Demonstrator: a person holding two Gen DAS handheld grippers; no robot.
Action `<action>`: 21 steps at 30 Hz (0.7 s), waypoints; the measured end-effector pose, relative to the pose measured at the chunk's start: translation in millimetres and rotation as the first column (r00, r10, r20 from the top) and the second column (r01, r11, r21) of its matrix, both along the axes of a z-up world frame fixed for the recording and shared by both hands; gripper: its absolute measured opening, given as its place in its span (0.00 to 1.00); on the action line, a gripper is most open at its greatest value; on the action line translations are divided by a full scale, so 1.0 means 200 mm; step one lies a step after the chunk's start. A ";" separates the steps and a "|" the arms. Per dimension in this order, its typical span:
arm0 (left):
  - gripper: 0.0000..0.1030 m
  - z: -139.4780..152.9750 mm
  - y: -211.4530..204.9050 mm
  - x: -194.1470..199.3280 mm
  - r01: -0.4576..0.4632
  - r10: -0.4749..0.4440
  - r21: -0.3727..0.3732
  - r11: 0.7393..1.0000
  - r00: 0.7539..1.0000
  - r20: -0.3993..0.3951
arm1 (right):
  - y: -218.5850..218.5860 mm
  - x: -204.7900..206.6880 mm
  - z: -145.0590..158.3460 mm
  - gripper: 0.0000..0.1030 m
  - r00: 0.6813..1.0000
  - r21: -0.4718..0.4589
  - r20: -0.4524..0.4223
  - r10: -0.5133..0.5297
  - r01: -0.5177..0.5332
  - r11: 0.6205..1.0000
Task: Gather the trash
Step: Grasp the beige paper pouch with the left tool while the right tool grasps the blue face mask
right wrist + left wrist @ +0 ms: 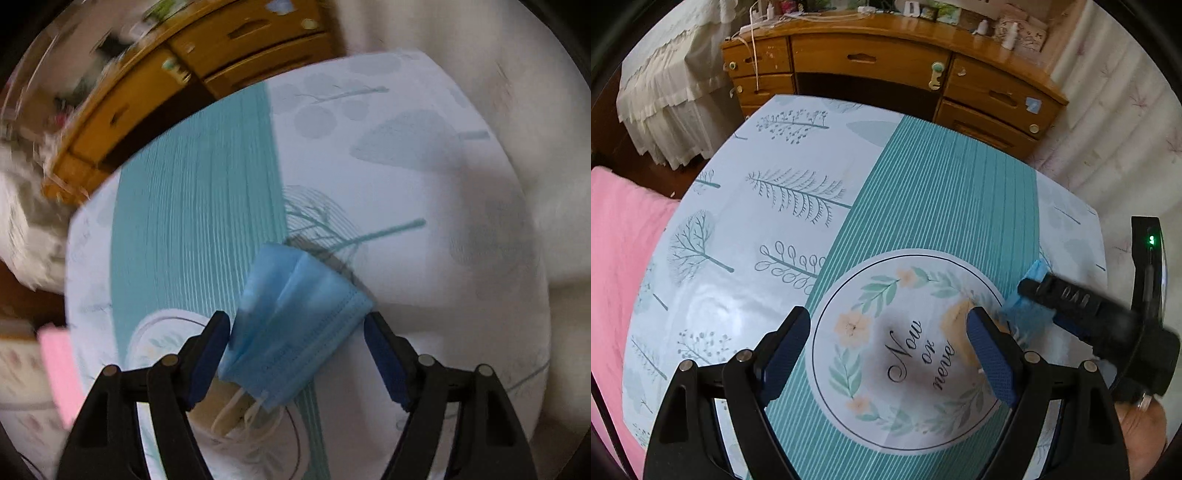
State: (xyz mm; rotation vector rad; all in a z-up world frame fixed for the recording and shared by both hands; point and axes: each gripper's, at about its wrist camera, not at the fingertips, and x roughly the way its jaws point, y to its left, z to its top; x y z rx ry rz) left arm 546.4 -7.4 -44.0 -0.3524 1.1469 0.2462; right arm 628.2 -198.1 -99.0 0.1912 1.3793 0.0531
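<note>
My right gripper [297, 328] stands wide open astride the blue face mask [295, 325] near the table's [424, 258] right edge: light, limp, best pinched mid-fold.

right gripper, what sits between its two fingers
A folded blue face mask lies between the open right gripper's fingers on the tablecloth, seen in the right wrist view.

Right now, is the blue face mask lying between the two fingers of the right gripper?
Yes, the blue face mask lies on the table between the spread fingers of the right gripper.
</note>
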 end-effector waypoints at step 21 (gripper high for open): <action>0.83 -0.24 -0.26 0.22 0.041 -0.064 -0.149 0.988 0.986 -0.151 | -0.33 -0.34 0.03 0.13 0.986 0.069 0.112 0.124 -0.132 0.989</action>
